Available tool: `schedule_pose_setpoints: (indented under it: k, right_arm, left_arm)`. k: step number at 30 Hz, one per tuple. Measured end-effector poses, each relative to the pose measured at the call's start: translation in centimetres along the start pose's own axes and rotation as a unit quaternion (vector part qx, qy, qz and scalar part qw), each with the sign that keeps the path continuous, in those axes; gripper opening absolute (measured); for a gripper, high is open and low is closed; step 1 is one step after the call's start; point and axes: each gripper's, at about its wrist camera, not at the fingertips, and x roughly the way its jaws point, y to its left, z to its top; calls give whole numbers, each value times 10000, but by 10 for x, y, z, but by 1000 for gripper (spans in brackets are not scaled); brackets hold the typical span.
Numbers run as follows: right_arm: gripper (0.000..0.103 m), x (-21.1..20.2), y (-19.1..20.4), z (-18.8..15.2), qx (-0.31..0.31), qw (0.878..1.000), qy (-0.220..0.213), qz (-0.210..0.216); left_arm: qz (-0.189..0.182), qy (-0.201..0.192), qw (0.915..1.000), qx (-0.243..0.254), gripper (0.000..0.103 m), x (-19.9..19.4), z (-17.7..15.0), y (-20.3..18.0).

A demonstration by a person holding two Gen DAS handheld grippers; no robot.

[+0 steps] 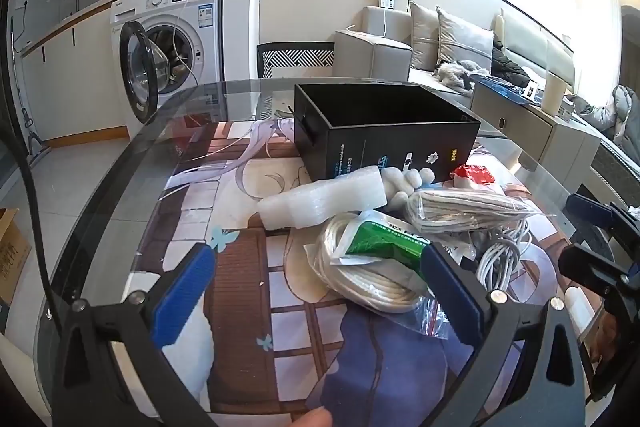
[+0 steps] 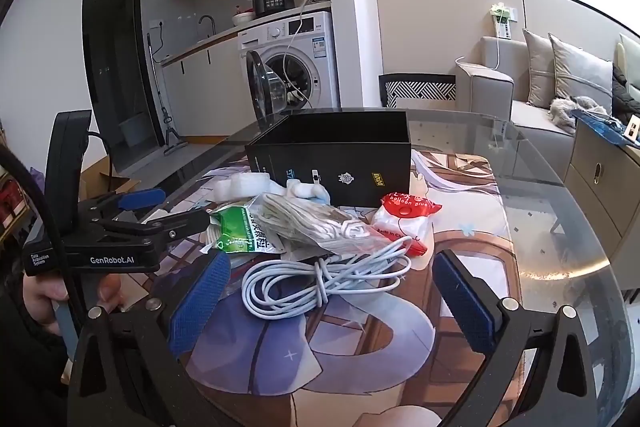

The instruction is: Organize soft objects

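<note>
A: Starting at the left, what's the left gripper [image 1: 318, 291] doing?

B: Its blue pads are spread wide with nothing between them, hovering over the glass table [image 1: 120, 163] just short of the pile. A fingertip [image 1: 316, 417] shows at the bottom edge of its camera.

A: And the pile itself?

B: Leftmost is a white foam block [image 1: 320, 203], lying in front of the open black box [image 1: 384, 131]. Beside it, a coil of white rope in a clear bag [image 1: 368, 283] with a green packet [image 1: 384, 243] on top. Behind those, a white plush toy [image 1: 404, 183] touches the box wall.

A: Further right?

B: A clear bag of folded beige cloth [image 2: 316, 223], then a loose coil of white cable [image 2: 316, 287] nearer the grippers, and a red-and-white packet [image 2: 404, 219] at the far right, just below the box.

A: The right gripper [image 2: 334, 303]?

B: Also released, jaws fully apart, the cable lying ahead between them, untouched.
</note>
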Motion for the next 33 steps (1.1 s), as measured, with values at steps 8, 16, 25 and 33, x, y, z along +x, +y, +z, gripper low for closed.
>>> schedule_pose_setpoints:
  k: [8,16,25,33]
  right_arm:
    - [103,3,-2,-3,-22,10000,20,-34]
    - [103,5,-2,-4,-23,10000,43,-71]
    - [103,8,-4,-7,-7,10000,44,-69]
    - [103,8,-3,-7,10,9999,56,-93]
  left_arm:
    - [0,1,10000,34,103,-1,0,-4]
    - [-5,14,10000,48,103,0,-1,-4]
    - [-4,-1,10000,38,103,0,-1,-4]
    - [-9,-19,10000,50,103,0,0,-4]
